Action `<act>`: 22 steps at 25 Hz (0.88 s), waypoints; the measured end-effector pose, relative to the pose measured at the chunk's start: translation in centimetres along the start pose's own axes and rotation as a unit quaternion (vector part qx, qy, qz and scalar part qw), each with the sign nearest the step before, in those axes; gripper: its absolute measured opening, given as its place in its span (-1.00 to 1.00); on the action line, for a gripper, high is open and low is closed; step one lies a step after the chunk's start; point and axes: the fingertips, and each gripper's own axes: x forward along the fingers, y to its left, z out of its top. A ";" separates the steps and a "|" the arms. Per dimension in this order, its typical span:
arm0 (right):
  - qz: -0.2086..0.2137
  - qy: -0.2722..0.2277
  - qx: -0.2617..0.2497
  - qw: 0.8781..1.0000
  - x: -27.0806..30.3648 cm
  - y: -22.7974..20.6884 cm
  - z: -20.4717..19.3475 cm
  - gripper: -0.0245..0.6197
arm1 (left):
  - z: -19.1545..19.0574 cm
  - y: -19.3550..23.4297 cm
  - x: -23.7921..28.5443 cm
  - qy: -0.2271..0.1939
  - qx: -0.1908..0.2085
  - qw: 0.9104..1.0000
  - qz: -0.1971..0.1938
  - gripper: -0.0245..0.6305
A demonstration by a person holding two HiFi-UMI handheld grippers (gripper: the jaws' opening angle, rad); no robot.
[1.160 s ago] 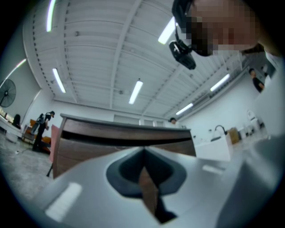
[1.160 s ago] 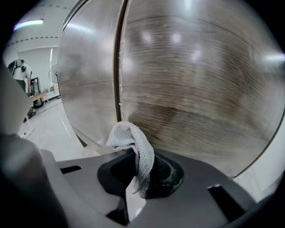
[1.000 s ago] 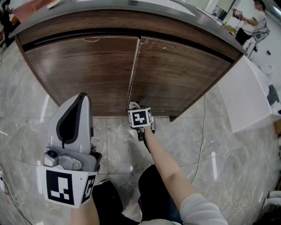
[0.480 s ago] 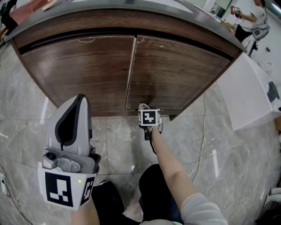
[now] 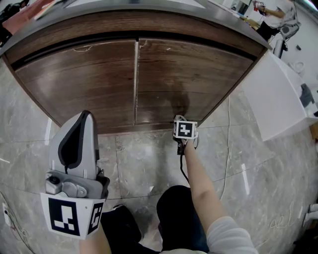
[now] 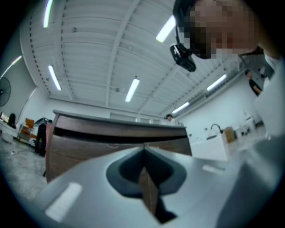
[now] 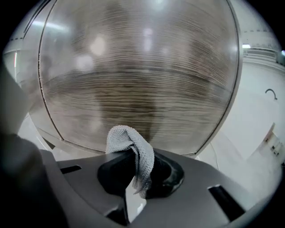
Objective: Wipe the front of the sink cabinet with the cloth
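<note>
Nearest, at the lower left of the head view, the left gripper (image 5: 83,118) is raised away from the work. In the left gripper view its jaws (image 6: 143,153) are pressed together with nothing between them.

From the bottom centre of the head view, the person's bare forearm (image 5: 198,184) reaches up the frame over the grey marbled floor (image 5: 144,161). A thin cable (image 5: 228,149) trails across the floor to the right.

At the end of the forearm, the right gripper (image 5: 180,120) sits at the foot of the sink cabinet. In the right gripper view its jaws (image 7: 135,168) pinch a pale grey knitted cloth (image 7: 132,147), which bulges forward toward the wood. Whether the cloth actually touches the wood cannot be told.

Beyond, the right door (image 5: 198,77) shows a darker patch (image 5: 181,102) just above the gripper. The left door (image 5: 84,82) adjoins it at a vertical seam.

Farther up, a grey countertop (image 5: 164,7) caps the cabinet. A white unit (image 5: 280,99) stands at the right edge, and a person (image 5: 278,17) is at the upper right corner.
</note>
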 end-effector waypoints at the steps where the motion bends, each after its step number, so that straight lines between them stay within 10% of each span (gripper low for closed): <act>1: -0.006 -0.001 0.007 1.000 0.0 -1.0 -0.1 -0.80 | -0.1 -0.1 0.0 0.002 0.001 1.000 0.000 -0.91; 22: -0.077 -0.016 0.106 0.991 -0.8 -12.7 -1.0 -0.80 | -0.5 -1.3 -0.1 0.018 0.016 1.000 -0.002 -0.91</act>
